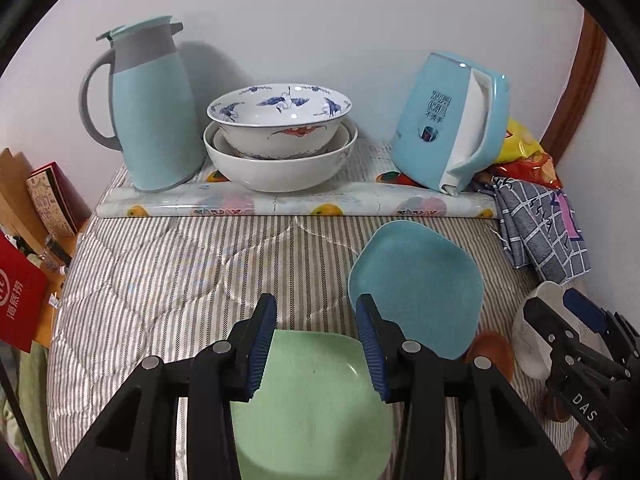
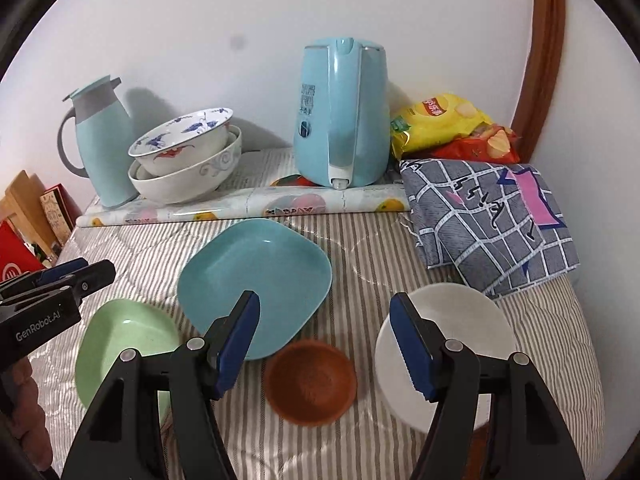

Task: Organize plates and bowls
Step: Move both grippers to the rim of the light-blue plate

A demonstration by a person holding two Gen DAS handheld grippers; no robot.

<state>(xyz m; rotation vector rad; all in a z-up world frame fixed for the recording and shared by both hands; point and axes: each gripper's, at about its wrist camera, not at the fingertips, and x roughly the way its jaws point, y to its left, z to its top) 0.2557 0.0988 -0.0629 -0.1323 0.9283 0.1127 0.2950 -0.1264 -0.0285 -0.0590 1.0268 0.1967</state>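
Observation:
A green square plate lies on the striped cloth under my left gripper, which is open above its far edge; the plate shows in the right wrist view too. A blue square plate lies just right of it. A small brown dish and a white bowl lie further right. My right gripper is open, above the brown dish, with one finger over the white bowl. Stacked patterned bowls stand at the back.
At the back, on a rolled mat, stand a blue thermos jug and a blue electric kettle. Snack bags and a folded checked cloth lie at the right. Boxes sit at the left edge.

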